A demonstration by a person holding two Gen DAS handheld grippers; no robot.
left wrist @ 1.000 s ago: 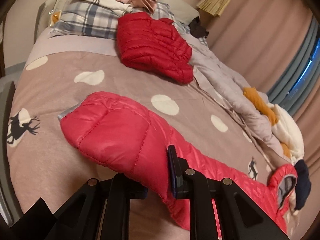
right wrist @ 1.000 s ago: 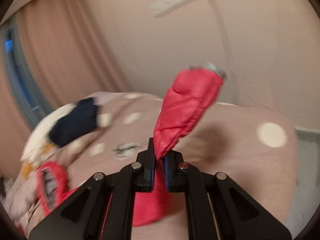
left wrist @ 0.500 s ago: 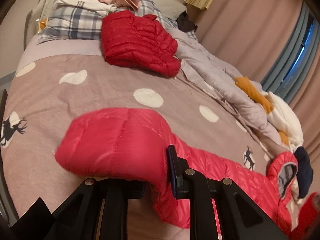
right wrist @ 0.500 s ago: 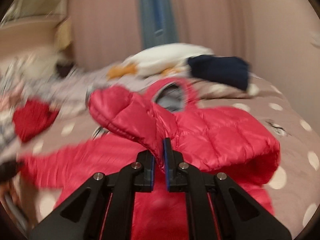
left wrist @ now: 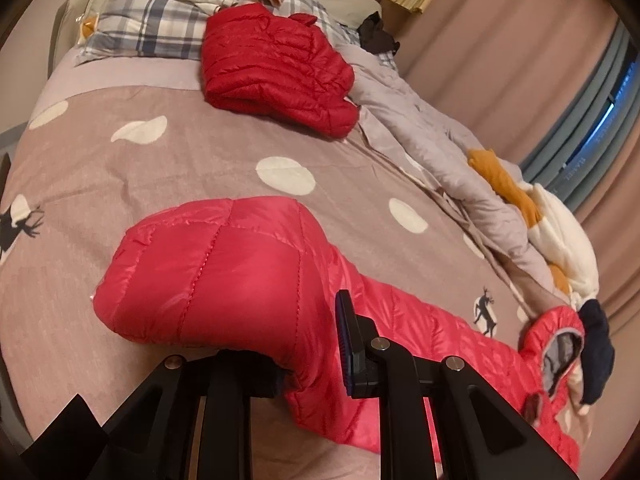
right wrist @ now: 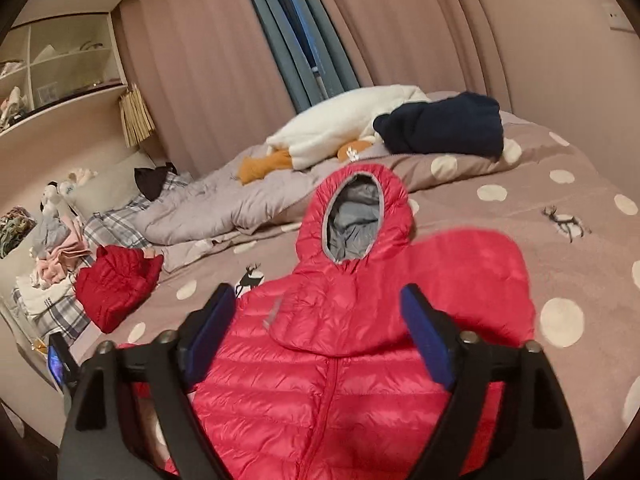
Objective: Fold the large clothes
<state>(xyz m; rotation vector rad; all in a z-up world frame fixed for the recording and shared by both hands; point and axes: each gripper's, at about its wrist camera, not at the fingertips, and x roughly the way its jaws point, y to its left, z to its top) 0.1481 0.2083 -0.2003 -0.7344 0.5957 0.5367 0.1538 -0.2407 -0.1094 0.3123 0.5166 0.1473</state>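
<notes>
One bed (right wrist: 520,208), covered in a dotted brown spread, is carrying the whole workpiece: a pink-red hooded down jacket (right wrist: 320,380) lying front-up, its zipper running along the long axis and its hood (right wrist: 352,216) pointing toward the curtained window. A folded darker red jacket (left wrist: 272,68) is resting near the plaid pillows (left wrist: 152,28), well apart. One sleeve is lying folded across the chest; the other sleeve (left wrist: 216,276) is being held up off the spread. The left gripper (left wrist: 308,344) is clamping that sleeve near its base. The right gripper (right wrist: 320,340) is hovering above the chest, fingers wide apart and empty. Expect light, soft, puffy, slippery shell fabric; pinching at quilted seams or hems is likely giving the surest hold.
</notes>
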